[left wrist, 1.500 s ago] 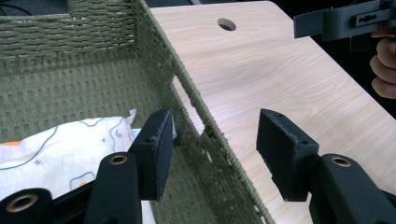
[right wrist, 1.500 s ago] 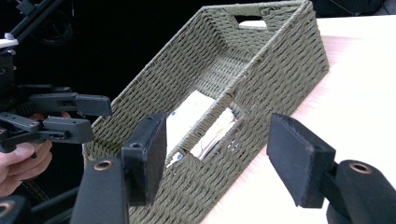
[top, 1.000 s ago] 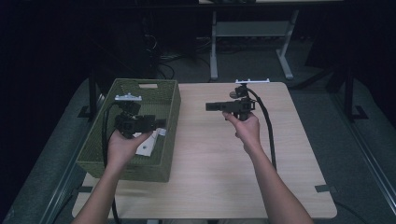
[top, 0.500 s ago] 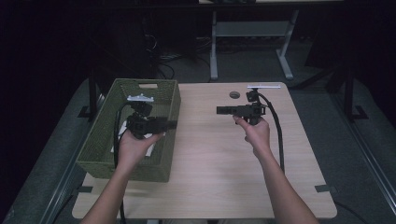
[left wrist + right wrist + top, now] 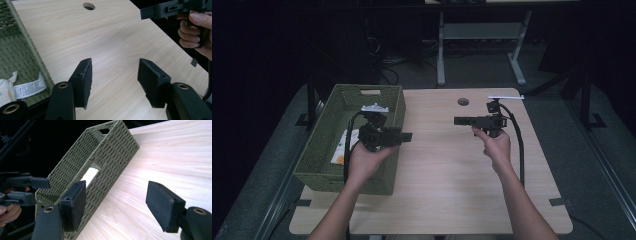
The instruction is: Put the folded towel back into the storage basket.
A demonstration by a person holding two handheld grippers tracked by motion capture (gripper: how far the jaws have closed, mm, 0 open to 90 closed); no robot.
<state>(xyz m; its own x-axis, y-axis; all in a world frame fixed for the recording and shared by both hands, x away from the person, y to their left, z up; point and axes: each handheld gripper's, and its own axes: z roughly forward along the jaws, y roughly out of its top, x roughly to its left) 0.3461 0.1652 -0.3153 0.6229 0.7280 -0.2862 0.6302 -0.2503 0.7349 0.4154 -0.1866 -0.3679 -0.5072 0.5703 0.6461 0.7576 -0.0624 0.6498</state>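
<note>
- Left gripper (image 5: pixel 406 136) held over the near right rim of the green woven basket (image 5: pixel 324 150), jaws pointing across the table toward the other hand; spread apart with nothing between them, bare wood showing in the gap in the left gripper view.
- Right gripper (image 5: pixel 457 120) held above the right part of the wooden table (image 5: pixel 447 180), jaws aimed left at the basket; spread wide, nothing pinched.
- Basket standing at the table's left edge, well apart from the right gripper.
- White cloth (image 5: pixel 6 87) with a printed label (image 5: pixel 30 86) lying inside the basket.
- Round hole (image 5: pixel 463 101) in the tabletop at the far side.
</note>
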